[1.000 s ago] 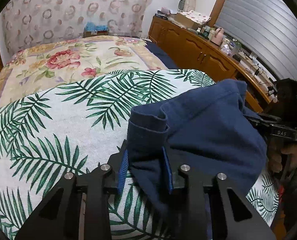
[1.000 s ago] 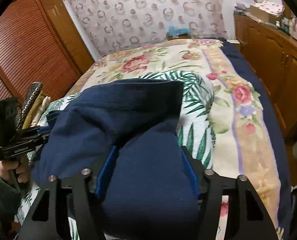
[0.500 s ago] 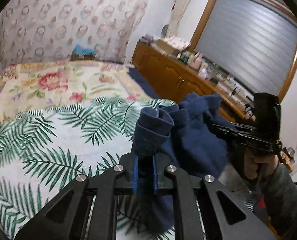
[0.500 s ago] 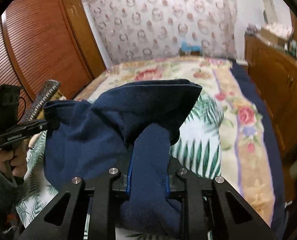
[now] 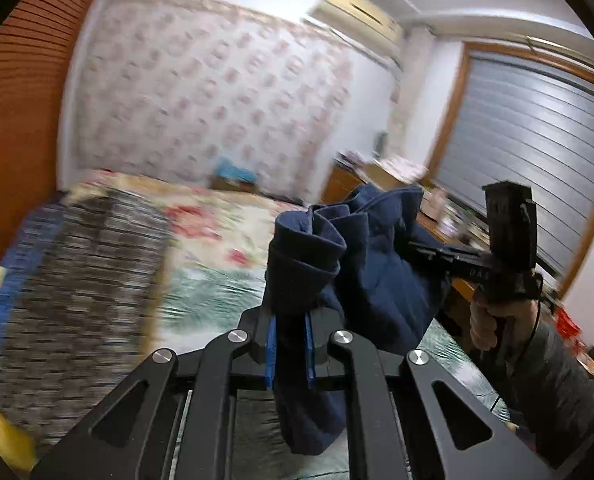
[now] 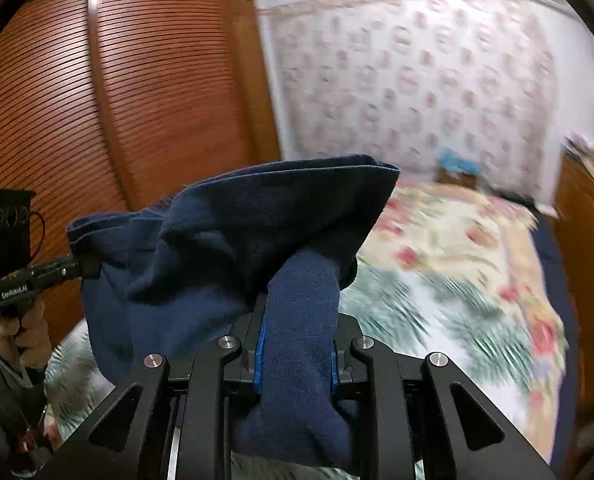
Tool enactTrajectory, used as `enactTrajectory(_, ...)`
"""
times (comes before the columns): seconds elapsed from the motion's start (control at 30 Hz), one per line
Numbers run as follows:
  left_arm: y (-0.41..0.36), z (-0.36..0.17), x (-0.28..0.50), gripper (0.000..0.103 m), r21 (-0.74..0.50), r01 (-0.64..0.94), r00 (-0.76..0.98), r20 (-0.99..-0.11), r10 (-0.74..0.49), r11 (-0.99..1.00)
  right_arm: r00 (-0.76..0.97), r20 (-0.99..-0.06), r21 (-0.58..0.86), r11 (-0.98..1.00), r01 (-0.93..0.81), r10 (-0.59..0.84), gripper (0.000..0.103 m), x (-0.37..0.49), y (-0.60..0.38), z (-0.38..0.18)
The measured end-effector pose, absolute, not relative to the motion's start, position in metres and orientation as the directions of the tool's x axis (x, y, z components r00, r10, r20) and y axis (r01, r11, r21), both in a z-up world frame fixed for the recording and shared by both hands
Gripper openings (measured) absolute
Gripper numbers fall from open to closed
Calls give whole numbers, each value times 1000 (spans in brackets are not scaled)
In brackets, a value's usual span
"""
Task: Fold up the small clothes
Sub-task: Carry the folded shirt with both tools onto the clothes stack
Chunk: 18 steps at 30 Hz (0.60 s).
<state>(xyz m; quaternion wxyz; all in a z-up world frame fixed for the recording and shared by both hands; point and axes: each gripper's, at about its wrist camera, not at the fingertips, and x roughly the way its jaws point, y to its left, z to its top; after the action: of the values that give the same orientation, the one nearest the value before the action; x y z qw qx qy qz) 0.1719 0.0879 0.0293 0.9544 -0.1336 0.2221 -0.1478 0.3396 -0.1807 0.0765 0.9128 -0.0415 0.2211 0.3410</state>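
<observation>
— Firmly clamped, both tongs: left gripper (image 5: 290, 338) on one bunched corner of the navy garment (image 5: 377, 264), right gripper (image 6: 296, 354) on another thick fold.
— And the garment?
— Hung in the air between them, sagging, above the palm-print towel (image 6: 437, 312) on the bed (image 6: 477, 232).
— Best done how?
— Probably pulled apart level until taut, then lowered flat, without loosening either grip.

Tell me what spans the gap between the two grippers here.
Only the navy garment: the left gripper and right gripper each pinch a bunch of it, and it hangs between them above the bed. Both wrist views show this.
</observation>
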Motion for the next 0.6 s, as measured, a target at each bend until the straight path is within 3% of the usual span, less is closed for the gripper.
enactTrajectory(0.33, 202, 4, 149, 12, -373, -39, 916, -385, -116, 927, 544, -450, -50, 588, -807, 708, 23, 411, -14, 105)
enactTrajectory(0.6, 228, -33, 141, 12, -402, -104, 898, -431, -88, 910, 486, -528, -83, 527, -846, 696, 20, 488, 70, 84)
